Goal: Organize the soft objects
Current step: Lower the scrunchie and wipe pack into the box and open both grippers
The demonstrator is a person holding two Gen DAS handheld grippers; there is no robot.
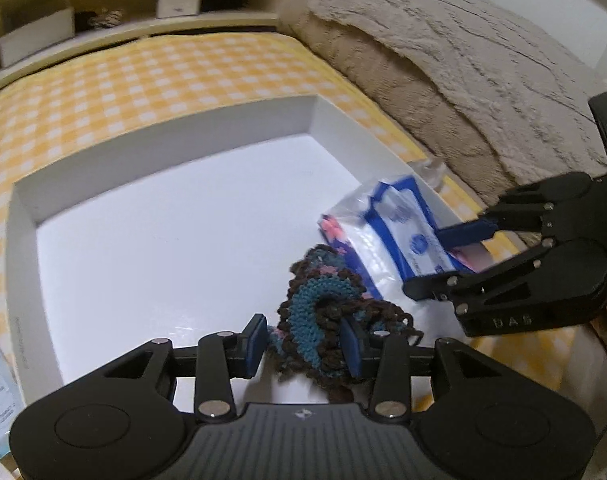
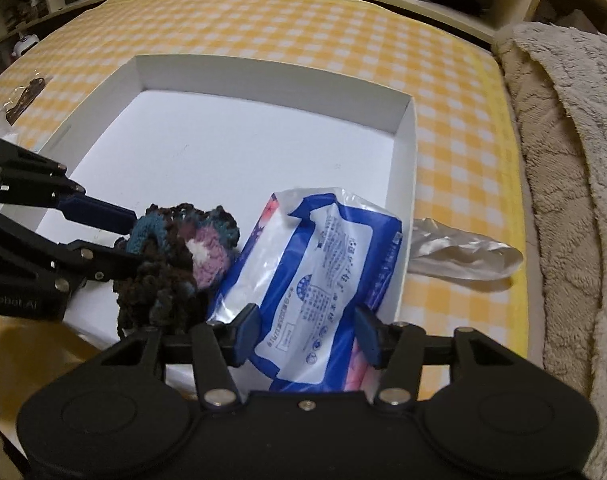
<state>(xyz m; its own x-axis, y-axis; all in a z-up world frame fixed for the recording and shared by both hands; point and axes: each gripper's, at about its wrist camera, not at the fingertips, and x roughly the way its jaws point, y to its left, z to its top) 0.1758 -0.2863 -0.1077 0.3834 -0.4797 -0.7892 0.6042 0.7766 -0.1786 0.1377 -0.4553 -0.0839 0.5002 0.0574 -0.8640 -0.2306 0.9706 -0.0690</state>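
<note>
left gripper (image 1: 303, 346): clenched on crocheted scrunchie (image 1: 323, 308), over white box (image 1: 163, 128) near edge | right gripper (image 2: 307, 338): grasping tissue pack (image 2: 323, 256) (long axis runs straight ahead of claw) | pack just right of scrunchie, touching | both likely about to be released.

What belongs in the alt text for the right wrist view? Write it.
The right claw is shut on a blue-and-white tissue pack lying at the near right corner of a white tray on a yellow checked cloth. The left claw grips a crocheted piece beside the pack; a white glove lies outside the tray, with a beige blanket at right.
</note>
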